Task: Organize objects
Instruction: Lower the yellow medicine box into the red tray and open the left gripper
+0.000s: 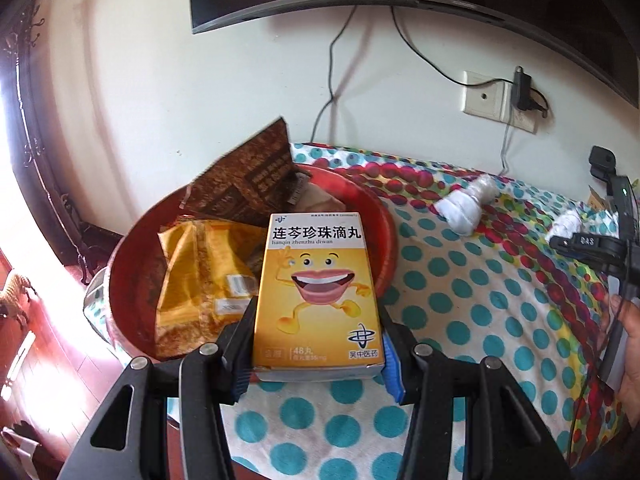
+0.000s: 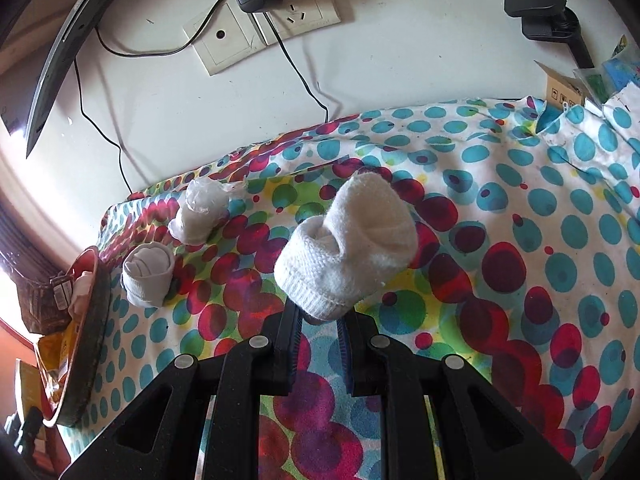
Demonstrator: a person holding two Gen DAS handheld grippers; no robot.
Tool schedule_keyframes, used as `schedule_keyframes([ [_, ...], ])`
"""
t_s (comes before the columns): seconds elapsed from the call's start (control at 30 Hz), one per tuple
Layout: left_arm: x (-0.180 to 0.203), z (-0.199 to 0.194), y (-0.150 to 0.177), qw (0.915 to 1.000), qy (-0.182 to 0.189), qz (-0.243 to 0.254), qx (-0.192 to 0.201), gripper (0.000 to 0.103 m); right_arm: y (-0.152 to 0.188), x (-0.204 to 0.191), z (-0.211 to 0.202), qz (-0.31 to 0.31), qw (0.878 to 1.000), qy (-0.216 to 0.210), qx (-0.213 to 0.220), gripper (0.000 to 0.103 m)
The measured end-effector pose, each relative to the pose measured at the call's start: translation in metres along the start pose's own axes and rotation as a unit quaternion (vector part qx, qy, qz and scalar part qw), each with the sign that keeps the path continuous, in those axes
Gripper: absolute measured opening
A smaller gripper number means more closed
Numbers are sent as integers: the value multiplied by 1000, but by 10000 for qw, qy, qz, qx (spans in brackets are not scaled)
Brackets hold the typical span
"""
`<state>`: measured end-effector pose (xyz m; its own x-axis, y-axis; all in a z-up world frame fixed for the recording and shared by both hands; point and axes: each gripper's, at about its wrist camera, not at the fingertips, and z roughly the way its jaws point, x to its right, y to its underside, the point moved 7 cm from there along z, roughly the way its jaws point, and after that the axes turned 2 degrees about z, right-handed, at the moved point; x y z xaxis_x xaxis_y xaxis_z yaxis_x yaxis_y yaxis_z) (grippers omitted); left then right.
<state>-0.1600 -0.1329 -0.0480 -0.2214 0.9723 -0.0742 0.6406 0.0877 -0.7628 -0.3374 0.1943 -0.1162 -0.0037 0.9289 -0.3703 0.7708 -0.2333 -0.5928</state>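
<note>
Medicine box (image 1: 318,292), yellow with a grinning cartoon mouth, sat clamped between the fingers of the left gripper (image 1: 318,354), held over the near rim of the red basin (image 1: 132,248), where a gold packet (image 1: 200,276) and a brown packet (image 1: 248,176) already lay. Off to the side, the right gripper (image 2: 320,320) had its fingers pinched tight on the cuff of a rolled white sock (image 2: 348,248), carried above the dotted cloth (image 2: 520,240) on the tabletop. Two more white bundles, another sock roll (image 2: 148,276) and a plastic-wrapped one (image 2: 202,212), waited on the cloth near the basin. By my reckoning this was the sorting-and-carrying step, both hands loaded. Next, the box wanted easing further over the basin before letting go, and the sock wanted setting beside its fellows.
</note>
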Motion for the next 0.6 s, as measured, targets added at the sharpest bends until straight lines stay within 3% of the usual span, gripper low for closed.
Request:
schedule_keyframes([
  [0.27, -119, 8, -18, 9930, -992, -616, -162, 52, 0, 4, 1, 150, 9997, -193, -29, 17],
  [0.6, -171, 65, -16, 9861, -1433, -581, -614, 52, 1, 4, 0, 166, 9996, -217, -26, 17],
])
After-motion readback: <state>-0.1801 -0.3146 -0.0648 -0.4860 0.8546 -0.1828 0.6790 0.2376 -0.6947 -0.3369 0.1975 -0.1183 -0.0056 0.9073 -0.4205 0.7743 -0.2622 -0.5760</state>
